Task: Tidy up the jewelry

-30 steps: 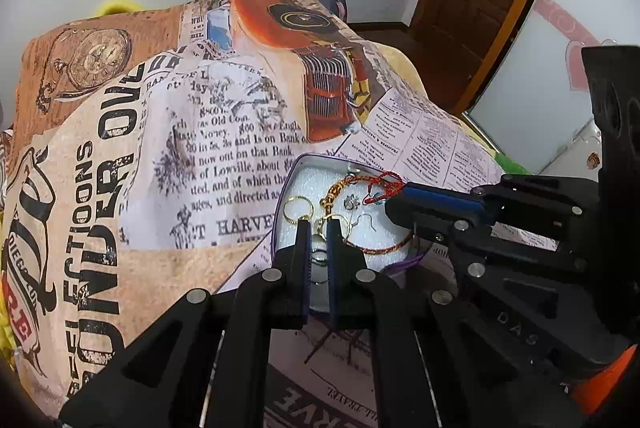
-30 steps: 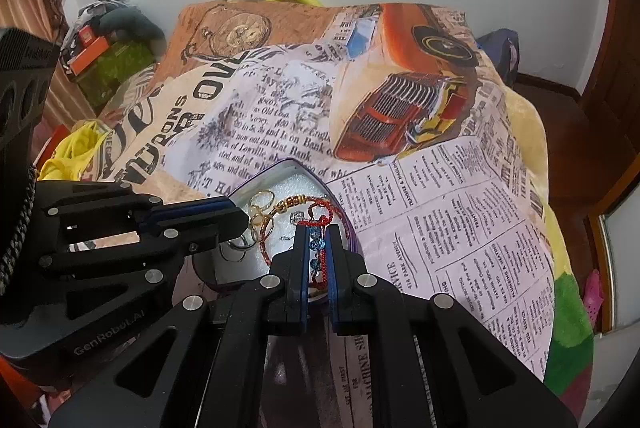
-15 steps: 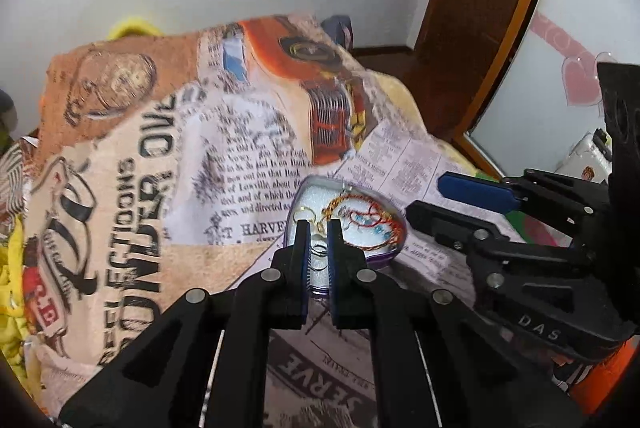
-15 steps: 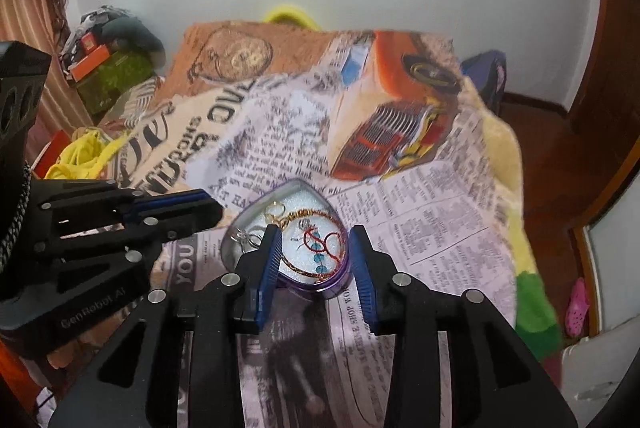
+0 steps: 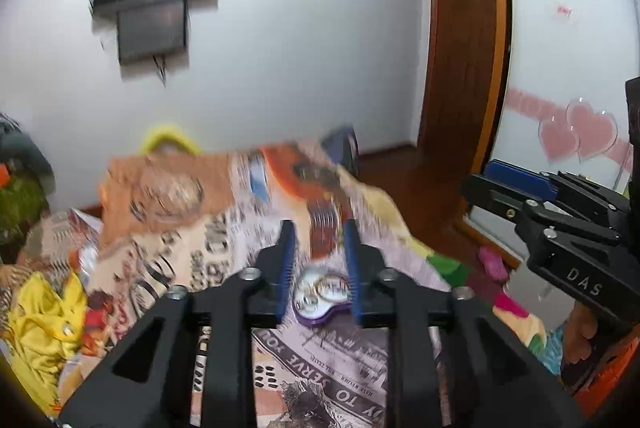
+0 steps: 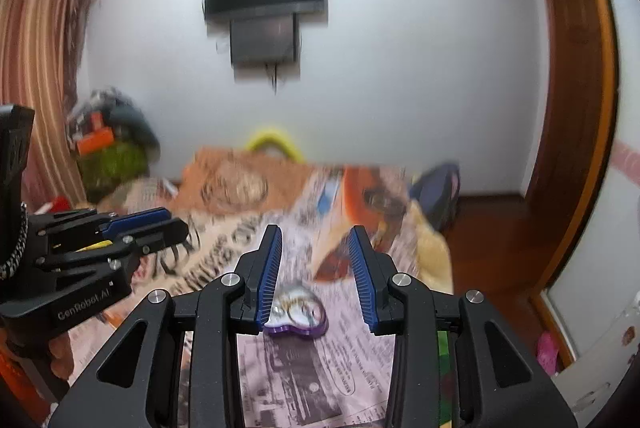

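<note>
My left gripper (image 5: 319, 252) and right gripper (image 6: 315, 260) both hang wide and empty above the bed (image 6: 352, 368); the heart-shaped jewelry box (image 6: 297, 312) lies below and dead ahead, neither clearly closer, rings inside.

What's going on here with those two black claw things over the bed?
A person is tidying jewelry with a handheld gripper in each hand. The left gripper and right gripper are both open and empty, raised above the bedspread. Below them sits a purple heart-shaped box with rings and a bracelet lying in it, though blur hides the details. Neither gripper touches it, so the pieces seem to be put away.
</note>
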`<state>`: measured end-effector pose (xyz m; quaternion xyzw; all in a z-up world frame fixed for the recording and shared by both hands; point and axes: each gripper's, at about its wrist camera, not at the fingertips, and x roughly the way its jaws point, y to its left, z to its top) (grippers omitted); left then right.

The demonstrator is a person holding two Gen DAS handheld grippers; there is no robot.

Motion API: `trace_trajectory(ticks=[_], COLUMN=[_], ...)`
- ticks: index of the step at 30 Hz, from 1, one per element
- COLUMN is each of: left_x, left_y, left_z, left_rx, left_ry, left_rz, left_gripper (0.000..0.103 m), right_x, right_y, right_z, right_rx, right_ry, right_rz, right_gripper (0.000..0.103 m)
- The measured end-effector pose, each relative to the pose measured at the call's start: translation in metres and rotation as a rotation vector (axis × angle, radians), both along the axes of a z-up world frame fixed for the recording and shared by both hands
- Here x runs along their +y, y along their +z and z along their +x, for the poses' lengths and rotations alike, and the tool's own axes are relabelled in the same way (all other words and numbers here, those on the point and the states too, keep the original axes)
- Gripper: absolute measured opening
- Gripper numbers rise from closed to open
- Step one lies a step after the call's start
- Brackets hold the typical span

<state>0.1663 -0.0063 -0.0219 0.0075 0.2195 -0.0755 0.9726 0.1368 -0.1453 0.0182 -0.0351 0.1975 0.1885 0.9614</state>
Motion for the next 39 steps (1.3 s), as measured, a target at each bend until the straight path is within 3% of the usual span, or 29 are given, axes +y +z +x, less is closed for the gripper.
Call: trace_trajectory(ticks=[4, 7, 10, 17, 23, 39], left_x=[-0.002, -0.001, 0.002, 0.002, 0.006, 0.008], left_y=[0.026, 0.038, 0.046, 0.051, 0.052, 0.044], left_z=[-0.046, -0.076, -0.100, -0.132, -0.149, -0.155], left_rx=[-0.135, -0.212, -0.276, -0.342, -0.357, -0.338], left_ry=[0.034, 0.060, 0.089, 0.131, 0.149, 0.176], left_rz=[0.011, 0.005, -0.004, -0.008, -0.026, -0.032], left_gripper=[0.036, 0.049, 0.062, 0.096, 0.101, 0.101], right_x=[-0.003, -0.005, -0.004, 0.002, 0.004, -0.001], right_y=[0.025, 0.033, 0.039, 0.039, 0.041, 0.030], right_z=[-0.044, -0.066, -0.087, -0.101, -0.109, -0.121], right_rx=[-0.121, -0.181, -0.229, -0.309, -0.323, -0.302], right_ry=[-0.032, -0.059, -0.075, -0.159, -0.202, -0.202], right_rz=[0.020, 0.030, 0.049, 0.050, 0.056, 0.036], right_gripper=[0.032, 0.033, 0.045, 0.086, 0.100, 0.101])
